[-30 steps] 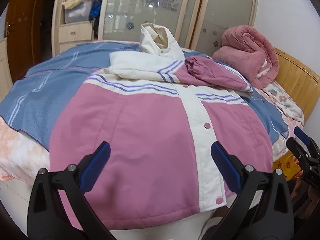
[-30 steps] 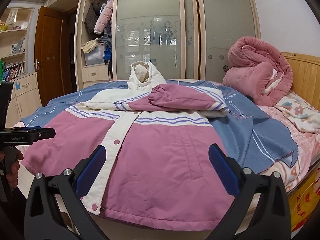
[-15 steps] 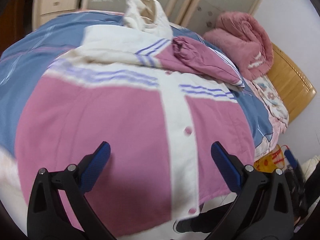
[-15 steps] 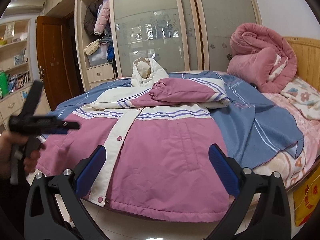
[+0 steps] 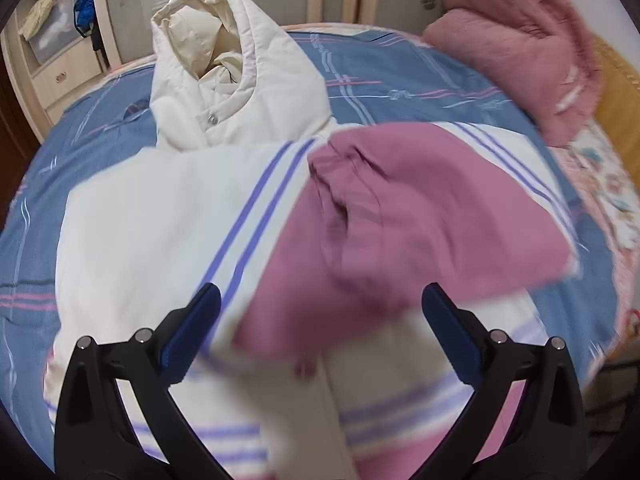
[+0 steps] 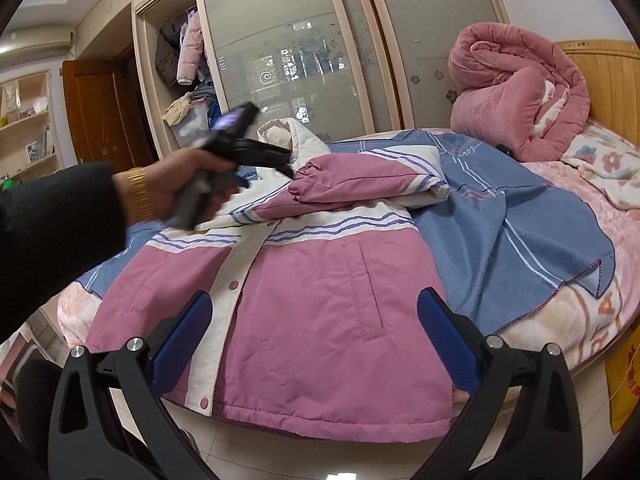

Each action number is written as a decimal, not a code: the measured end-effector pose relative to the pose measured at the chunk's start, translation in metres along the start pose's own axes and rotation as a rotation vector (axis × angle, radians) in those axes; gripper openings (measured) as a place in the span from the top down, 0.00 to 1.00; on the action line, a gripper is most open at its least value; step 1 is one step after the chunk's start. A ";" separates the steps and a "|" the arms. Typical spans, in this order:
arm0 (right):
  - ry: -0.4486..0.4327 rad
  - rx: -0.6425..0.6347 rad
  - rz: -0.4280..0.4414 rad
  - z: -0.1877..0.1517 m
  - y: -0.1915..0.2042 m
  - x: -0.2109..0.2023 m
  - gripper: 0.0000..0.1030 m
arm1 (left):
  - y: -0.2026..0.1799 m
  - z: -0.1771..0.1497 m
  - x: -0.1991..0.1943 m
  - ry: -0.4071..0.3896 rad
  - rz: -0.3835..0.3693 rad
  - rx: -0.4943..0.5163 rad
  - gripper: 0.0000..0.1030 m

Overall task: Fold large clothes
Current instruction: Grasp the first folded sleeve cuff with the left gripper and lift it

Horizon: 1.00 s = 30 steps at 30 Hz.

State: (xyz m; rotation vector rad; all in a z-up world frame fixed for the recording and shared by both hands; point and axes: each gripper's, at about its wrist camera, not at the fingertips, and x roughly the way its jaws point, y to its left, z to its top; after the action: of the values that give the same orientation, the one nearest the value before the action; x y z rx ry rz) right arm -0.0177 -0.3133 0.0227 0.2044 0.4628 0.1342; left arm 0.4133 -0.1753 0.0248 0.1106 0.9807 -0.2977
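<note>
1. the person's left hand [image 6: 188, 184], in a dark sleeve [image 6: 56, 240], holds the left gripper [image 5: 320, 320] over the jacket's chest, its fingers spread wide with nothing between them.
2. the pink and cream jacket [image 6: 312, 280] lies front-up on the bed [image 6: 560, 240], sleeves folded across the chest, hood [image 5: 224, 80] toward the wardrobe [image 6: 280, 60].
3. the right gripper [image 6: 316, 336] hovers above the hem, also spread apart and empty.
4. a rolled pink quilt [image 6: 516, 92] sits by the headboard.

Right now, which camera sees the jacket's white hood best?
The left wrist view: the hood sits near and whole, its opening and a snap showing. In the right wrist view, only part of the hood peeks out behind the left gripper.
</note>
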 end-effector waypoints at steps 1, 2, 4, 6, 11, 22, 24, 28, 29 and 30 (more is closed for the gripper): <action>-0.001 0.005 0.002 0.000 -0.001 -0.001 0.01 | -0.002 0.006 0.007 0.004 0.016 -0.007 0.02; -0.002 0.008 0.004 0.001 -0.002 -0.001 0.01 | -0.004 0.016 0.019 0.013 0.037 -0.030 0.02; -0.002 0.011 0.006 0.001 -0.003 -0.002 0.01 | -0.008 0.023 0.028 0.022 0.039 -0.046 0.02; -0.002 0.016 0.005 0.002 -0.006 -0.003 0.01 | -0.015 0.029 0.041 0.047 0.029 -0.051 0.02; 0.003 0.042 -0.009 0.002 -0.013 -0.002 0.01 | -0.034 0.030 0.049 0.037 0.035 -0.034 0.72; 0.029 0.032 -0.023 -0.001 -0.008 0.008 0.01 | -0.060 0.045 -0.034 -0.208 0.049 0.157 0.86; 0.032 0.031 -0.023 0.000 -0.006 0.010 0.01 | -0.058 0.046 -0.055 -0.238 0.044 0.185 0.86; 0.045 0.011 -0.022 -0.002 0.002 0.016 0.01 | -0.044 0.039 -0.073 -0.252 0.116 0.233 0.86; 0.048 0.007 -0.022 -0.002 0.003 0.017 0.01 | -0.034 0.036 -0.074 -0.243 0.127 0.211 0.85; 0.049 0.003 -0.020 -0.002 0.005 0.018 0.01 | -0.023 0.033 -0.074 -0.230 0.136 0.190 0.85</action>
State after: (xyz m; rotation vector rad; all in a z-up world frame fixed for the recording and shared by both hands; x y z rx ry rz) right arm -0.0032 -0.3052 0.0144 0.1995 0.5141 0.1188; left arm 0.3947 -0.1901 0.1053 0.3081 0.7121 -0.2715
